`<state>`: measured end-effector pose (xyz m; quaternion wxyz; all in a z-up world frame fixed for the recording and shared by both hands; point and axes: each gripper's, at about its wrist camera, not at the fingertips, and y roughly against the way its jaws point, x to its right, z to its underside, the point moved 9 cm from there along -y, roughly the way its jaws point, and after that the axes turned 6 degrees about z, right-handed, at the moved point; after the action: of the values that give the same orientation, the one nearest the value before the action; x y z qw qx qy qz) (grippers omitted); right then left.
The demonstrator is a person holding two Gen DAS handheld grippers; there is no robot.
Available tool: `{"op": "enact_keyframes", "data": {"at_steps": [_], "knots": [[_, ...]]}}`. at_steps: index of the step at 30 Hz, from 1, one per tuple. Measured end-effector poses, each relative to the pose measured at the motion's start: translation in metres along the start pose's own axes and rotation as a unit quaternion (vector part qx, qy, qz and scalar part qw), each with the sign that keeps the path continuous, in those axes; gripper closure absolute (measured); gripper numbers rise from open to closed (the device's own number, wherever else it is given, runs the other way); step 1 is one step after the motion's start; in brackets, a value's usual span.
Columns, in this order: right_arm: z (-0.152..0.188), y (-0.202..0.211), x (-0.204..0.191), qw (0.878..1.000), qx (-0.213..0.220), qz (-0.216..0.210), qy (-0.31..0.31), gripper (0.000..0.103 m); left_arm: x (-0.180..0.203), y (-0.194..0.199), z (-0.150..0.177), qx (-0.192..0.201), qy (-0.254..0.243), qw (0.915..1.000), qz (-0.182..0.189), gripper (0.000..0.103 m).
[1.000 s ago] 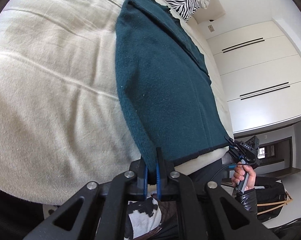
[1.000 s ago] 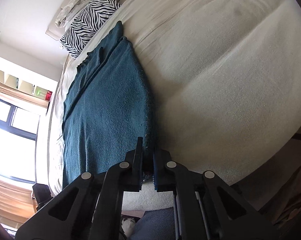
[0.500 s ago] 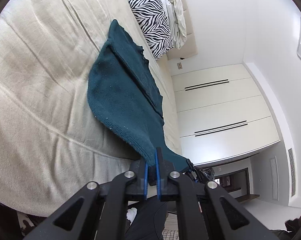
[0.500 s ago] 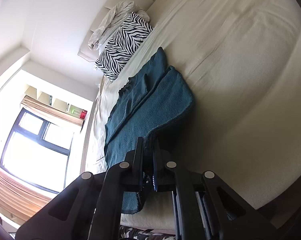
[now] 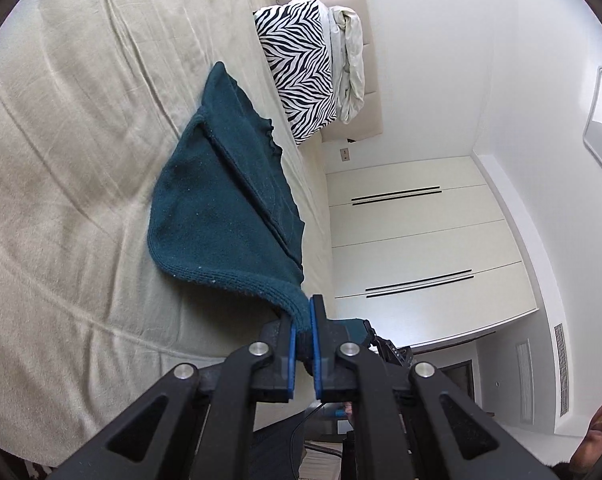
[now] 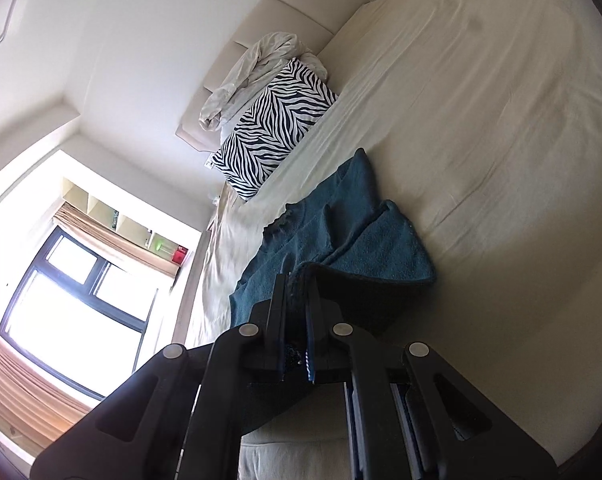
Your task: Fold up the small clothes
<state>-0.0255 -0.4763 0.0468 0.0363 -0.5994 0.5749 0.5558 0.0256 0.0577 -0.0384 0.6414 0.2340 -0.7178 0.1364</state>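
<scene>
A dark teal knit sweater (image 5: 225,200) lies partly on the cream bed (image 5: 69,160), its near hem lifted off the sheet. My left gripper (image 5: 303,316) is shut on one hem corner. My right gripper (image 6: 297,284) is shut on the other hem corner of the sweater (image 6: 365,236). The lifted part curves up and back over the part that rests on the bed. The collar end points toward the headboard. The cloth between the pads is mostly hidden by the fingers.
A zebra-print pillow (image 5: 301,68) and a crumpled white cloth (image 5: 351,68) lean on the headboard; the pillow also shows in the right wrist view (image 6: 277,128). White wardrobe doors (image 5: 421,236) stand beside the bed. A window (image 6: 73,304) is on the other side.
Both grippers have lifted the sweater's hem off the bed and carried it toward the collar end. The flat sweater now bends into a raised fold.
</scene>
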Motion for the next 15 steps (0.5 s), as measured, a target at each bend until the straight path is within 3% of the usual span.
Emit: {"op": "enact_keyframes", "data": {"at_steps": [9,15], "knots": [[-0.048,-0.047,-0.016,1.0,0.02,0.015,0.017,0.097,0.015,-0.024,-0.064,0.034,0.002,0.9991,0.026,0.096],[-0.089,-0.095,-0.019,0.999,0.024,0.038,0.027,0.097,0.024,-0.053,-0.114,0.041,-0.026,0.9986,0.018,0.096]]}}
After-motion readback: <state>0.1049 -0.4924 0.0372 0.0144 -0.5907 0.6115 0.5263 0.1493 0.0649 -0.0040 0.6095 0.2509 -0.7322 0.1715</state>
